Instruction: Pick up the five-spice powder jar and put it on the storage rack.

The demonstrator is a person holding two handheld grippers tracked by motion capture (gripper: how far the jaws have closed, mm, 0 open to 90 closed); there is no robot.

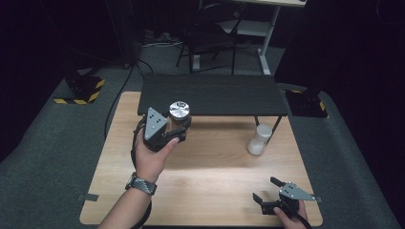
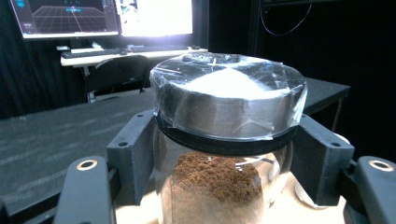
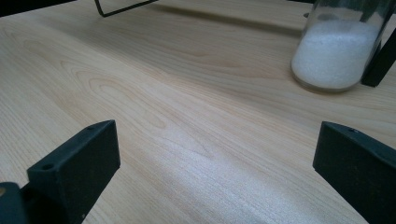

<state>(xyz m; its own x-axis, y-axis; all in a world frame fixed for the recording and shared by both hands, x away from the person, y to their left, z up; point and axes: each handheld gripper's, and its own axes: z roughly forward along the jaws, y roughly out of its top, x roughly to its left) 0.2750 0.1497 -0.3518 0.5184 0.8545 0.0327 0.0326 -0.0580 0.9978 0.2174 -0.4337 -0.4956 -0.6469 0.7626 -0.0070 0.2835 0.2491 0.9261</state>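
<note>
The left gripper (image 1: 177, 125) is clamping a brown-powder jar (image 2: 224, 154) near the far shelf (image 1: 212, 93); the right gripper (image 1: 268, 190) is resting near, jaws apart; white-powder jar (image 1: 260, 139) apparently untouched.

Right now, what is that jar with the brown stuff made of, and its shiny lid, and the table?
The jar in the left claw looks like clear glass or plastic: the brown powder shows through its wall. Its lid looks like brushed metal, silvery with soft glints, and wrapped in crinkly clear film. The table looks like pale wood or a wood-print laminate; grain lines run across its smooth top.
</note>
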